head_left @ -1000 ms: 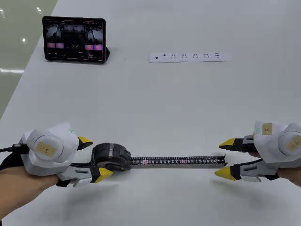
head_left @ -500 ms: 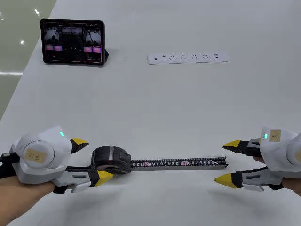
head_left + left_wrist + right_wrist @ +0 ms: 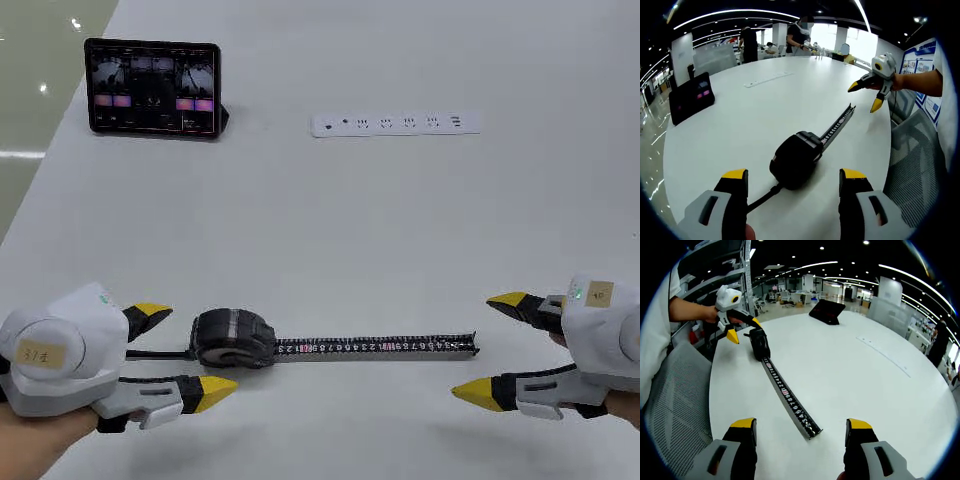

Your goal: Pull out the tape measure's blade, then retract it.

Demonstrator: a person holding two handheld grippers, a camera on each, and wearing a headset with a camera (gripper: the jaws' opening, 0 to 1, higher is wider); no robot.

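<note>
Down at the bottom left of the head view, the left gripper [image 3: 183, 350] has its jaws spread wide with nothing in them. It sits just left of the tape measure [image 3: 233, 338] but isn't gripping it. At bottom right, the right gripper [image 3: 490, 346] is wide open and empty too. The blade [image 3: 380, 347] lies stretched flat across the table [image 3: 350, 230] in the lower middle, its tip near the right jaws but apart from them. I'd say the pull-out half is done and retracting is what's left. Further up there's a power strip [image 3: 395, 123], and a tablet [image 3: 152, 87] at upper left.
</note>
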